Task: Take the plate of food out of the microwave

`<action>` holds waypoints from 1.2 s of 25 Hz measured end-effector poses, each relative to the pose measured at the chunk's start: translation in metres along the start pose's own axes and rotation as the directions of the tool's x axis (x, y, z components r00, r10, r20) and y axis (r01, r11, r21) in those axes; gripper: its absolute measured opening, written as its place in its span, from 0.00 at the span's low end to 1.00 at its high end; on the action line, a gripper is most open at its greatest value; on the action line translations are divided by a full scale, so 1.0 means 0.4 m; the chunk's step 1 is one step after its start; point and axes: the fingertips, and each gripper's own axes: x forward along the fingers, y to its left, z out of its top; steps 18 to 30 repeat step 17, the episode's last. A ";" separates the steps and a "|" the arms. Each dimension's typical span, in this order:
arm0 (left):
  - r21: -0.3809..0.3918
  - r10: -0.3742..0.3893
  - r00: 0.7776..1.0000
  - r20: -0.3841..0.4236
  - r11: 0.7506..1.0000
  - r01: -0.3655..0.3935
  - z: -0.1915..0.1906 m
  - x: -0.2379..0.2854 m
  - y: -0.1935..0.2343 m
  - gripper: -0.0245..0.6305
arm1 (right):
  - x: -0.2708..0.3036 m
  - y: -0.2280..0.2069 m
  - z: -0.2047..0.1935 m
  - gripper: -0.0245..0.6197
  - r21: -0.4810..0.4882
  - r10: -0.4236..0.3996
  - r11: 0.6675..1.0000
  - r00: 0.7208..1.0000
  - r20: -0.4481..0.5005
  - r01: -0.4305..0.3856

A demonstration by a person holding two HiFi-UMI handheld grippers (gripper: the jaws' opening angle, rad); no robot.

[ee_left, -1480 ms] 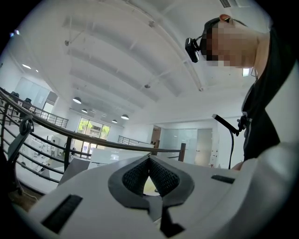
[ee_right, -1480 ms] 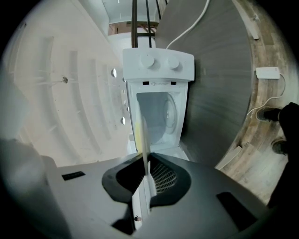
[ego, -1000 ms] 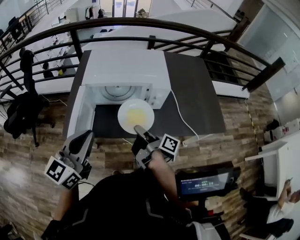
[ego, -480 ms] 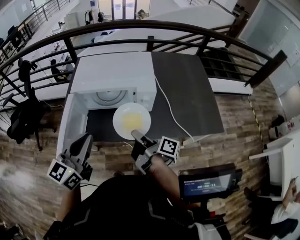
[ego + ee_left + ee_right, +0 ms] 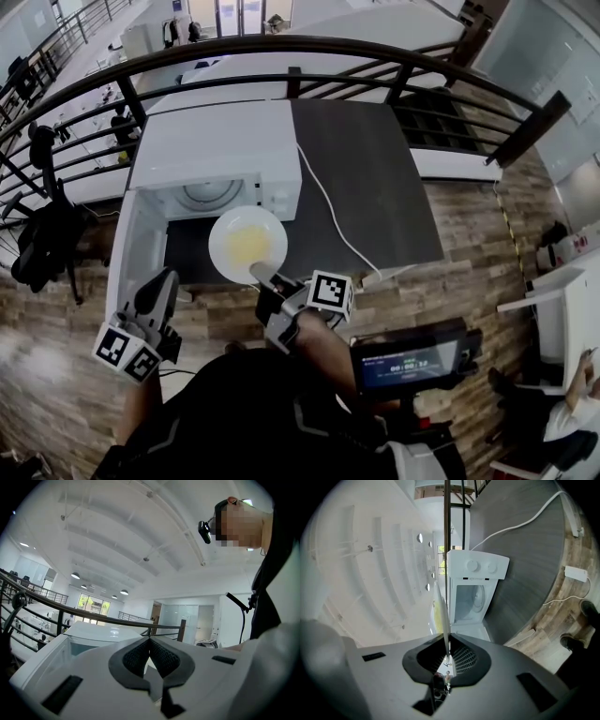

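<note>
The right claw (image 5: 259,275) is clamped on the near rim of the plate (image 5: 247,245), its jaws almost together with the thin rim pinched between them. In the right gripper view the plate (image 5: 441,613) runs edge-on, straight out from the claw (image 5: 446,654). The plate lies just beyond the tips, outside the microwave (image 5: 216,155) and over the dark table (image 5: 375,187); I cannot tell whether it touches the table. Yellow food (image 5: 248,244) fills its middle, just ahead of the tips. The microwave's open cavity faces this claw from farther ahead, and its door (image 5: 136,251) is swung out to the claw's left. A white cable (image 5: 328,217) crosses the table to the claw's right. The left claw (image 5: 155,292) is well left of the right one, by the door's outer edge. In the left gripper view its jaws meet at the tips with nothing between them (image 5: 150,641), and the microwave (image 5: 101,631) is ahead of it.
</note>
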 end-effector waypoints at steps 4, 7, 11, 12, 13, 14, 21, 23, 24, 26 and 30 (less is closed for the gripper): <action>0.002 0.008 1.000 0.004 1.000 -0.008 0.006 -0.002 0.005 0.04 | 0.006 0.007 -0.007 0.07 -0.004 -0.003 1.000 1.000 -0.017 0.003; 0.002 0.013 1.000 0.012 1.000 -0.013 0.014 -0.010 0.007 0.04 | 0.008 0.011 -0.012 0.07 -0.007 -0.003 1.000 1.000 -0.020 0.003; 0.013 0.020 1.000 -0.002 1.000 -0.020 0.012 -0.011 0.015 0.04 | 0.013 0.015 -0.008 0.07 -0.012 0.000 1.000 1.000 -0.022 0.000; 0.024 0.022 1.000 -0.013 0.999 -0.022 0.010 -0.011 0.017 0.04 | 0.014 0.015 -0.007 0.07 -0.014 -0.002 1.000 1.000 -0.021 0.001; 0.036 0.024 1.000 -0.021 0.999 -0.023 0.010 -0.013 0.017 0.04 | 0.015 0.015 -0.009 0.07 -0.016 -0.003 1.000 1.000 -0.021 0.003; 0.045 0.023 1.000 -0.019 0.999 -0.022 0.013 -0.016 0.017 0.04 | 0.018 0.017 -0.012 0.07 -0.018 -0.004 1.000 1.000 -0.022 0.003; 0.053 0.015 1.000 0.007 0.998 -0.015 0.032 -0.022 0.016 0.04 | 0.028 0.026 -0.024 0.07 -0.021 -0.002 1.000 1.000 -0.031 0.002; 0.053 0.015 1.000 0.007 0.998 -0.015 0.032 -0.022 0.016 0.04 | 0.028 0.026 -0.024 0.07 -0.021 -0.002 1.000 1.000 -0.031 0.002; 0.053 0.015 1.000 0.007 0.998 -0.015 0.032 -0.022 0.016 0.04 | 0.028 0.026 -0.024 0.07 -0.021 -0.002 1.000 1.000 -0.031 0.002; 0.053 0.015 1.000 0.007 0.998 -0.015 0.032 -0.022 0.016 0.04 | 0.028 0.026 -0.024 0.07 -0.021 -0.002 1.000 1.000 -0.031 0.002; 0.053 0.015 1.000 0.007 0.998 -0.015 0.032 -0.022 0.016 0.04 | 0.028 0.026 -0.024 0.07 -0.021 -0.002 1.000 1.000 -0.031 0.002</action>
